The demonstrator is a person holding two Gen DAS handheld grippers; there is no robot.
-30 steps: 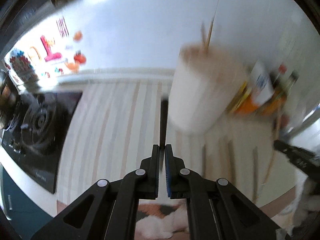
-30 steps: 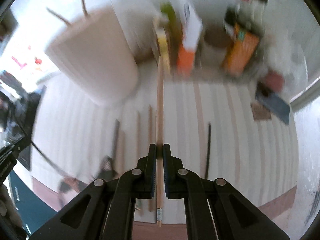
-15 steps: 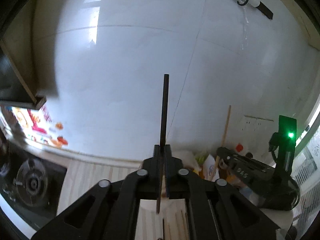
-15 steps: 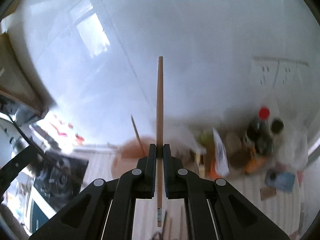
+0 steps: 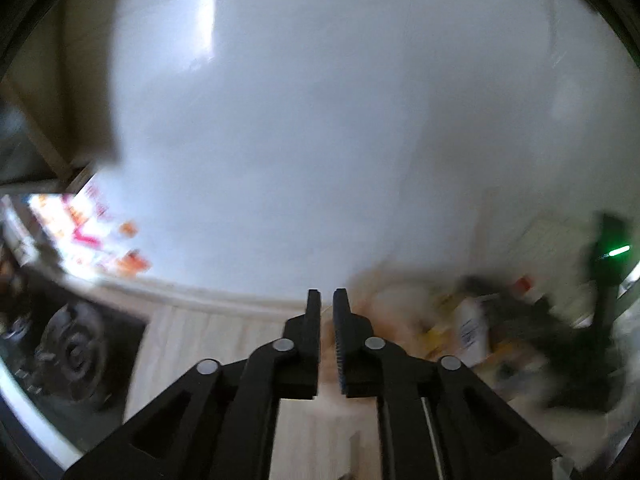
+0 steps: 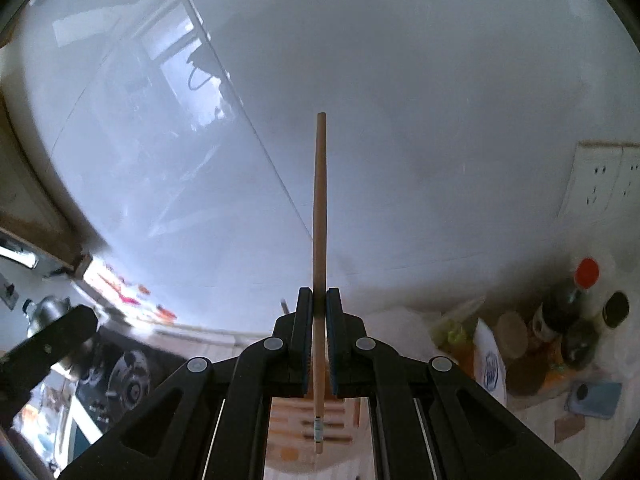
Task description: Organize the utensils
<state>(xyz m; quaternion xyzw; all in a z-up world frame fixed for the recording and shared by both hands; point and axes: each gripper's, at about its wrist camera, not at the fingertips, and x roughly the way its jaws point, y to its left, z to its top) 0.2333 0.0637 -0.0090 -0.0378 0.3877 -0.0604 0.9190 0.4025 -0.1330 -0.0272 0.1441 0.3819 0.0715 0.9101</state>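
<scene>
A light wooden chopstick (image 6: 320, 216) stands upright against the white wall (image 6: 400, 100). Its printed lower end hangs above the countertop.

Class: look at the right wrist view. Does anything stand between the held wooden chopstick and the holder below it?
Nothing visible does. The right gripper holds the wooden chopstick upright, its lower end over the blurred holder; the gap looks open.

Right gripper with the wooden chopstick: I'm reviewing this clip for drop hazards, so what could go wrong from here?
1. The right gripper pinches the wooden chopstick low on its length, with most of it above the fingers; it might pivot or slip.
2. Bottles and packets crowd the counter to the right; a swing that way could topple them.
3. The left wrist view is motion-blurred and the left gripper holds nothing, so fast moves near the stove risk bumps.
</scene>
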